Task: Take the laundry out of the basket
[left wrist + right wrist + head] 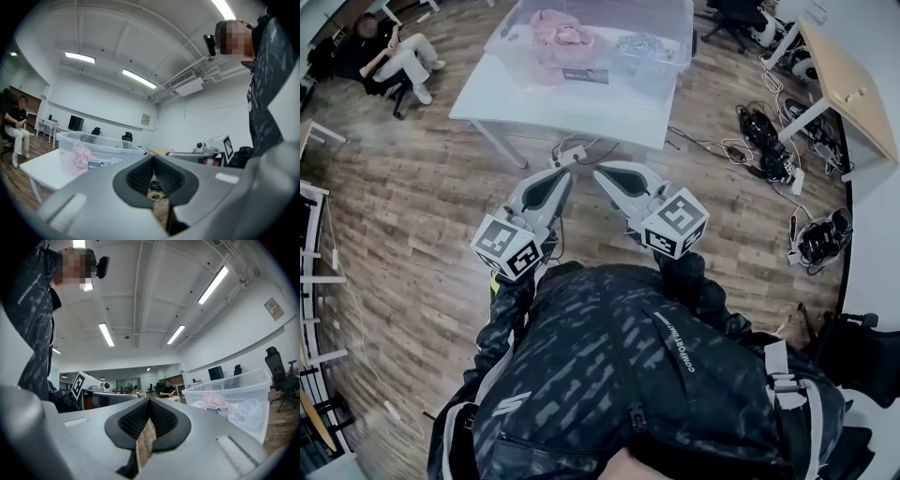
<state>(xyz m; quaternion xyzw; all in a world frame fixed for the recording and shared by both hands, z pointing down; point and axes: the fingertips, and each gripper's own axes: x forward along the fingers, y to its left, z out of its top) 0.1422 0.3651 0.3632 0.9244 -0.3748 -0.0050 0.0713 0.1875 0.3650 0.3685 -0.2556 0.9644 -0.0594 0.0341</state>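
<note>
A clear plastic basket (661, 58) stands on a white table (516, 103) ahead of me. Pink laundry (561, 30) lies in its left half and a grey-white piece (642, 45) in its right half. My left gripper (565, 172) and right gripper (598, 172) are held side by side above the wooden floor, short of the table's near edge, both shut with nothing between the jaws. The left gripper view shows the basket (110, 149) with the pink laundry (80, 156) low at left. In the right gripper view the basket (243, 389) sits at the right with pink laundry (213, 401) inside.
A power strip with cables (570, 153) lies on the floor under the table's near edge. More cables and gear (766, 141) are at the right beside a wooden desk (851, 84). A seated person (389, 54) is at the far left. Shelving (314, 281) lines the left edge.
</note>
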